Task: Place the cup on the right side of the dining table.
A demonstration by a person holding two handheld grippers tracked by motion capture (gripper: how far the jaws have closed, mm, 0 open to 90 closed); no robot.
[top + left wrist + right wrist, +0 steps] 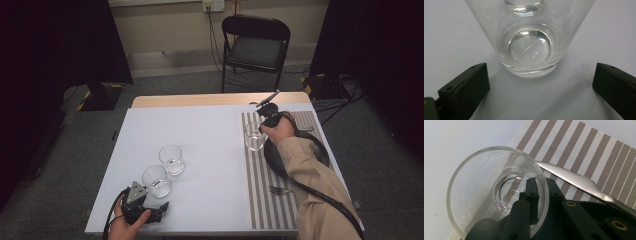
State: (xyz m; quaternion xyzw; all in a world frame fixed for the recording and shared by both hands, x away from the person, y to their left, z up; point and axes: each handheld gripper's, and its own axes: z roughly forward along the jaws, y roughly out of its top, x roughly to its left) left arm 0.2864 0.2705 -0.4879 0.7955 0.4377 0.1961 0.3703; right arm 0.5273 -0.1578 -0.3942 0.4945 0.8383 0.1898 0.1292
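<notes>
Three clear empty glasses stand on the white table (pixel 210 150). Two of them are at the front left: a near glass (pixel 156 181) and a far glass (pixel 171 159). My left gripper (pixel 152 200) lies low just in front of the near glass (pixel 529 50), its jaws open on either side of the base without touching it. The far glass (pixel 524 6) shows behind. The third glass (pixel 255 136) rests on the striped placemat (pixel 270 210). My right gripper (pixel 262 127) comes from above and is shut on the third glass's (pixel 474 195) wall, one jaw inside, one outside.
A black plate (pixel 274 156) lies on the placemat under the person's right forearm, with a fork (pixel 277 190) in front of it. A knife (pixel 579 182) lies on the placemat beside the third glass. A folding chair (pixel 255 45) stands beyond the table's far edge.
</notes>
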